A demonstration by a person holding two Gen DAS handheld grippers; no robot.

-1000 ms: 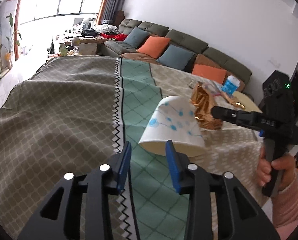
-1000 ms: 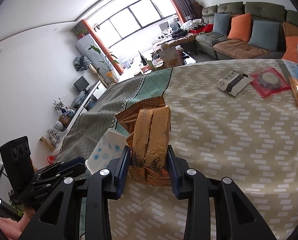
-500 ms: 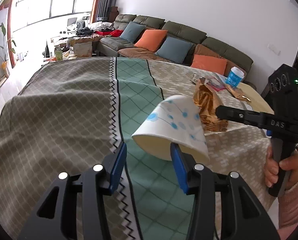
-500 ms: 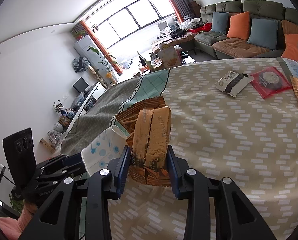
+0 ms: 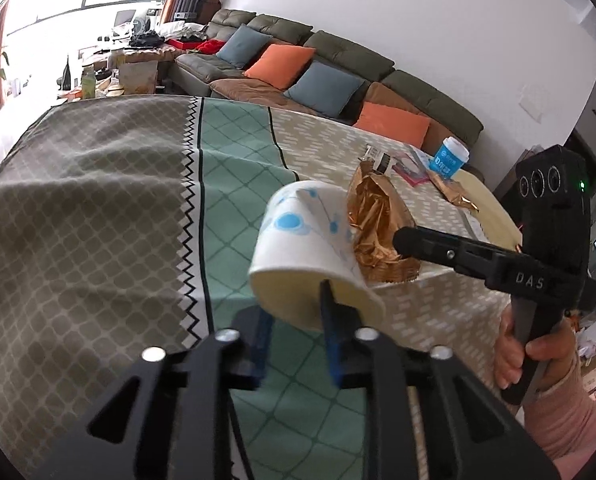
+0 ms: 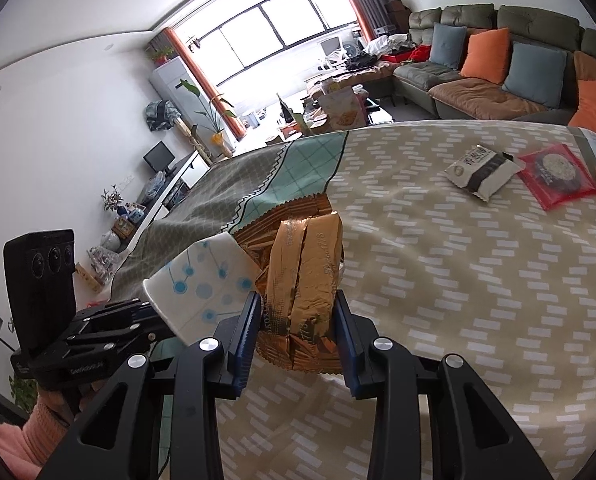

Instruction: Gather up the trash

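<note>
While right gripper clamps gold bag, left gripper pinches cup

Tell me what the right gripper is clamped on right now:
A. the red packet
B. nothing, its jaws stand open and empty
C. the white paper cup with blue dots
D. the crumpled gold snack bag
D: in the right wrist view the right gripper presses both blue pads against the crumpled gold snack bag; the white paper cup lies to its left at the left gripper, and the red packet lies far off on the tablecloth.
</note>
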